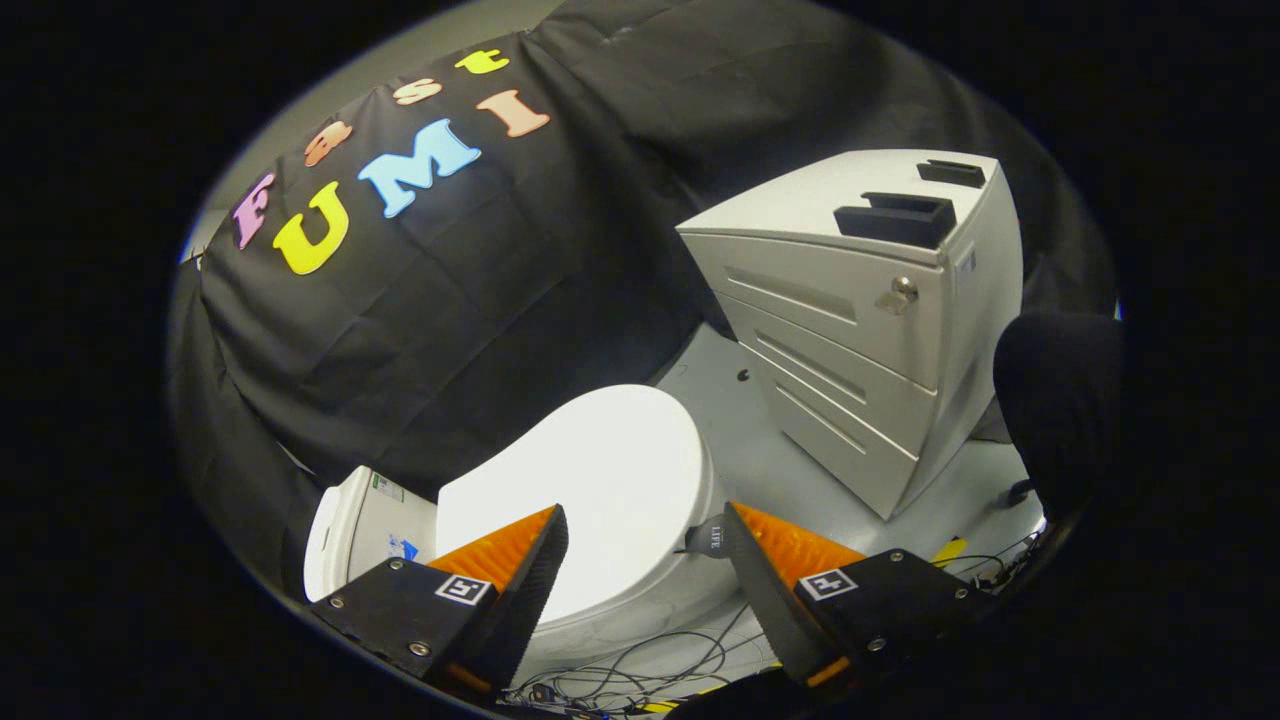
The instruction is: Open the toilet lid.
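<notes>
A white toilet stands on the floor below me, its lid (590,480) lying flat and closed on the bowl. The white tank (355,525) is at the lid's left end, against the black cloth wall. My gripper (645,525) hovers above the lid's near edge with its fingers spread wide and nothing between them. The left finger (520,560) overlaps the lid's near left part in view. The right finger (775,560) hangs past the lid's right rim, over the floor.
A white drawer cabinet (860,330) with a lock and two dark holders on top stands to the right of the toilet, beyond the fingers. Thin cables (650,660) lie on the grey floor (770,460) near the bowl. A dark rounded object (1060,400) sits at the far right.
</notes>
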The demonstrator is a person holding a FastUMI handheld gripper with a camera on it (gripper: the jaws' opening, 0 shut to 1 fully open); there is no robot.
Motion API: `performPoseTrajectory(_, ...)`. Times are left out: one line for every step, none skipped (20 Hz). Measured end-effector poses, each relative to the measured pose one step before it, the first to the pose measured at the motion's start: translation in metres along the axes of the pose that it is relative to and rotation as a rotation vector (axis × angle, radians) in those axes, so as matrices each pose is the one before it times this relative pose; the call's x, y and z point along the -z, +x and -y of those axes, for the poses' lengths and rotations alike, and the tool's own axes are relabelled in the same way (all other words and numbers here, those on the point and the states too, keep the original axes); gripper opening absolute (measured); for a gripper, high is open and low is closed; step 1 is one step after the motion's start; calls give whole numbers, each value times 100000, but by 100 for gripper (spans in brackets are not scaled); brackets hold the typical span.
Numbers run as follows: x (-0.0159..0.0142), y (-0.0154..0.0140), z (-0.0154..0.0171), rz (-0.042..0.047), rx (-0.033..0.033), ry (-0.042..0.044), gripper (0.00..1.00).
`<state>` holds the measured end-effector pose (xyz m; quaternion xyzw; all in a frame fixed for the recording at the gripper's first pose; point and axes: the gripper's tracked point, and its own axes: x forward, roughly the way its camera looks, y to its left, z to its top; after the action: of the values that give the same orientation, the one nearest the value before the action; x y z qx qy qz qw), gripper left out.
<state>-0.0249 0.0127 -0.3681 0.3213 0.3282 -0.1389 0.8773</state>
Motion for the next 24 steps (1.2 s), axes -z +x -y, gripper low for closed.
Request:
performPoseTrajectory(451,236,530,-1007,1616,126,96)
performPoseTrajectory(458,200,456,-1027,1386,314,96)
performPoseTrajectory(295,273,358,-840,1324,698,96)
performPoseTrajectory(422,139,648,-1071,1213,1163,96)
performPoseTrajectory(351,193,302,-1142,884,1190,96)
performPoseTrajectory(366,157,408,-535,1155,946,96)
performPoseTrajectory(262,235,334,-494,1286,643,96)
performPoseTrajectory(330,214,266,-615,853,866,96)
performPoseTrajectory(193,202,315,-527,329,1370,96)
performPoseTrajectory(166,211,59,-434,-267,1928,95)
performPoseTrajectory(-77,296,-119,668,-1085,2208,95)
performPoseTrajectory(-97,334,-47,735,-808,1821,95)
performPoseTrajectory(102,454,11,-334,-588,1378,95)
performPoseTrajectory(298,507,-79,-1000,-1242,2126,94)
performPoseTrajectory(32,520,-195,-668,-1780,3046,94)
performPoseTrajectory(75,410,98,-550,-1028,2893,94)
performPoseTrajectory(-34,351,82,-535,-291,2254,94)
performPoseTrajectory(122,371,336,-1116,438,1638,91)
performPoseTrajectory(158,355,363,-1264,1061,1311,90)
performPoseTrajectory(440,294,341,-1288,645,1020,88)
performPoseTrajectory(320,261,191,-1247,-194,1190,87)
performPoseTrajectory(428,377,160,-1051,-763,1546,85)
performPoseTrajectory(233,456,93,-699,-1129,1655,83)
performPoseTrajectory(75,484,12,172,-1385,1702,82)
